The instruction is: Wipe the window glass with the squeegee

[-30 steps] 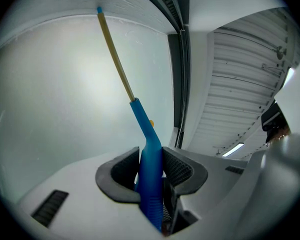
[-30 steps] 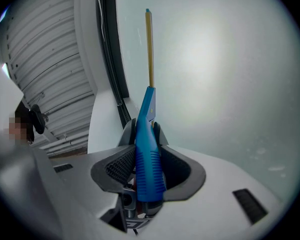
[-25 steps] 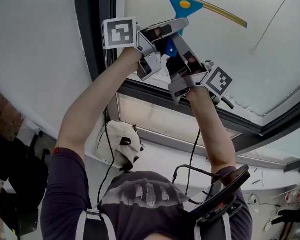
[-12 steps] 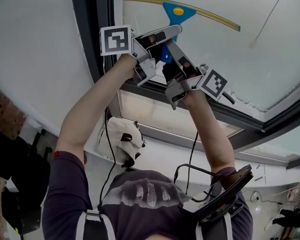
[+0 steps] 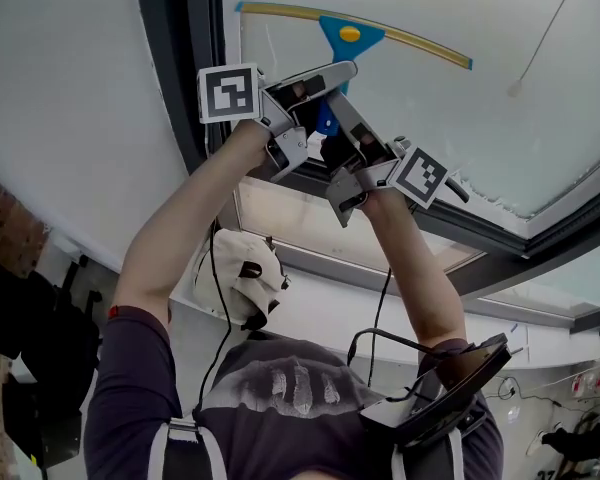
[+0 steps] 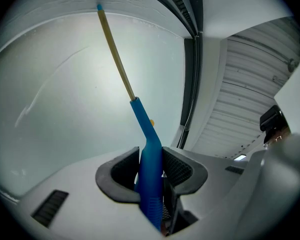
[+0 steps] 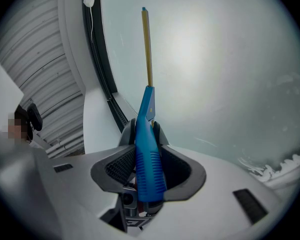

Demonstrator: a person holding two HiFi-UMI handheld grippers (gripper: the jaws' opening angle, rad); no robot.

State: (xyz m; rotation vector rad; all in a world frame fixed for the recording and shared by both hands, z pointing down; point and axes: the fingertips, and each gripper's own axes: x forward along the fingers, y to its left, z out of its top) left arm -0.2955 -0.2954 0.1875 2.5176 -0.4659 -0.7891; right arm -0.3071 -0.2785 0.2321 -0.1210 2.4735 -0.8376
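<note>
A crumpled white cloth (image 5: 238,280), perhaps a glove, sits below the dark window frame (image 5: 180,58); a thin pale cord (image 5: 544,38) hangs at right.

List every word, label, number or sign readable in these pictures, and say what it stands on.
No text can be read.
Left cube: black-and-white marker pattern, no letters.
Right cube: the same.
Squeegee: no print visible.
Shirt: pale print on the back, too blurred to read.

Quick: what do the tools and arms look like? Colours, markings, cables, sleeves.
Left tool and right tool: silver-grey shells, dark mesh pads. Each bears a white cube with a black square marker. A black cable trails by the right arm. Short dark sleeves, forearms bare.
</note>
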